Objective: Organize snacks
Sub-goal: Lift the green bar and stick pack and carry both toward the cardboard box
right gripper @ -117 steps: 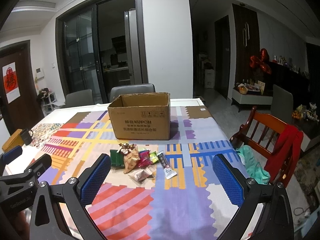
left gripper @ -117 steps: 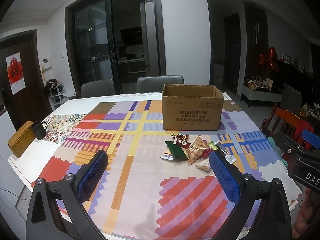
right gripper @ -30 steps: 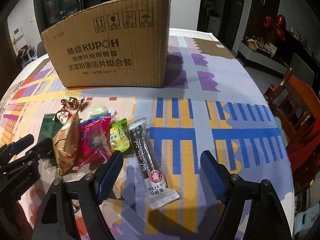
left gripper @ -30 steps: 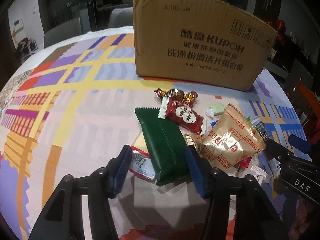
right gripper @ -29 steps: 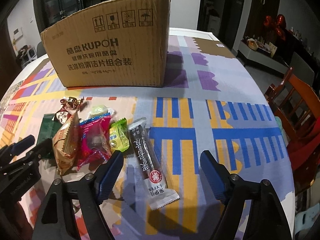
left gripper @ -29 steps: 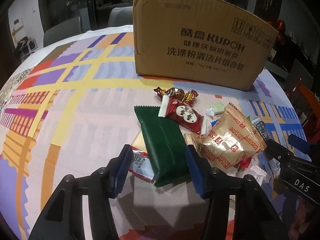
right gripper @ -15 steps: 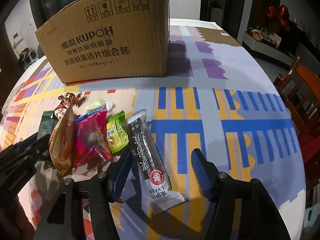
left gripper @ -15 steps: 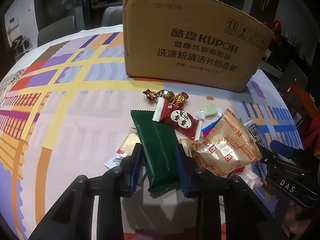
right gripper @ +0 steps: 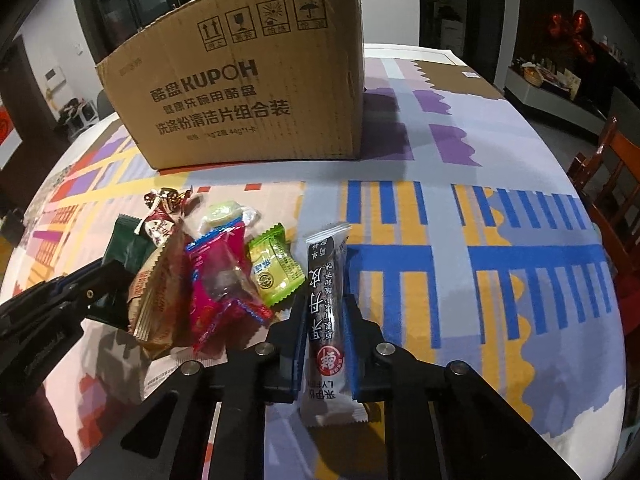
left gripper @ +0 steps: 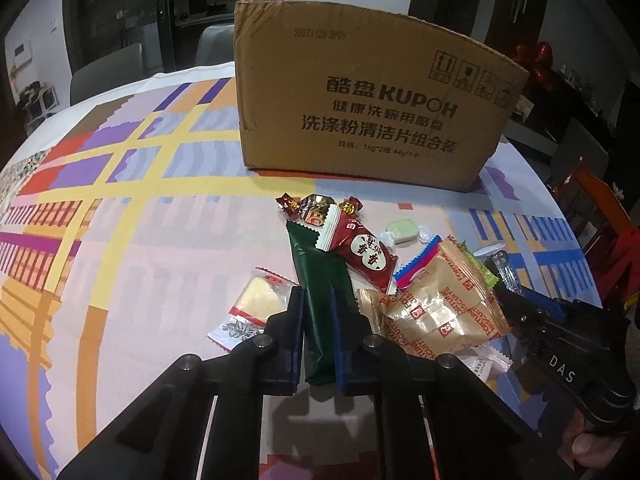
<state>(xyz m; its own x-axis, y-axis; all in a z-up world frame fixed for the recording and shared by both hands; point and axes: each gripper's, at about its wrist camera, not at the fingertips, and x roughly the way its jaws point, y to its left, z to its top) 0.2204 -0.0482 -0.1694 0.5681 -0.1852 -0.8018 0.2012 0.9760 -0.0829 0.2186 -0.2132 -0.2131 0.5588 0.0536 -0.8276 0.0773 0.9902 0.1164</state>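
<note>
A pile of wrapped snacks lies on the patterned tablecloth in front of an open cardboard box (left gripper: pixel 372 108), which also shows in the right wrist view (right gripper: pixel 248 92). My left gripper (left gripper: pixel 318 304) is shut on a dark green packet (left gripper: pixel 316 280) at its near end. My right gripper (right gripper: pixel 324 308) is shut on a long black snack bar (right gripper: pixel 326 292) at the right edge of the pile. A red packet (left gripper: pixel 362 254) overlaps the green packet's far end. A gold biscuit bag (left gripper: pixel 436 308) lies just right of it.
A pale yellow snack (left gripper: pixel 258 304) lies left of my left gripper. A pink packet (right gripper: pixel 220 280) and a lime green packet (right gripper: pixel 274 268) lie left of the black bar. Wooden chairs (right gripper: pixel 612 188) stand at the table's right edge (right gripper: pixel 600 280).
Both grippers have moved forward and down onto the pile and closed: the left on the green packet, the right on the black bar.
</note>
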